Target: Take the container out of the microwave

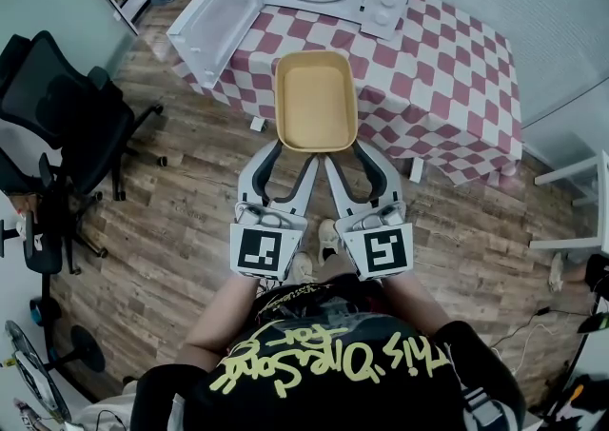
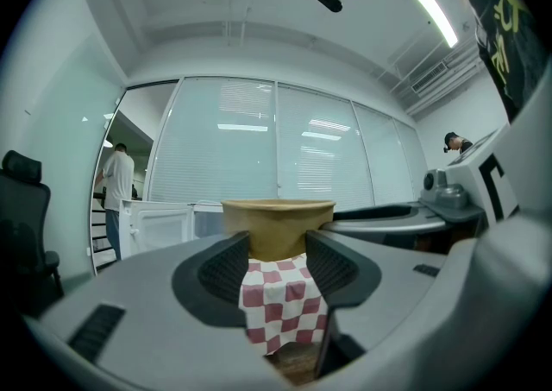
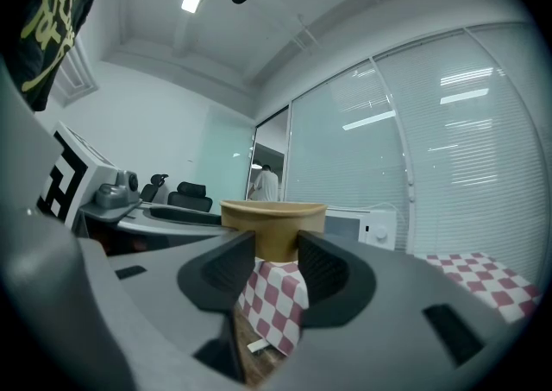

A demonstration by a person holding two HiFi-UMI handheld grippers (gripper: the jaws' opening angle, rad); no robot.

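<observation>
Tan paper container (image 1: 315, 101): likely light, thin-walled, crushable. Left gripper (image 1: 293, 157) and right gripper (image 1: 347, 157) jaws pinch its near end; squeeze gently.

The person's black shirt (image 1: 333, 362) has big yellow handwritten letters, upside down in the head view. One word looks like "This"; the rest I cannot read with certainty. In both gripper views only pieces of these letters show. The cubes on the left tool (image 1: 296, 153) and the right tool (image 1: 347, 153) carry black-and-white square markers: patterns, not words.
</observation>
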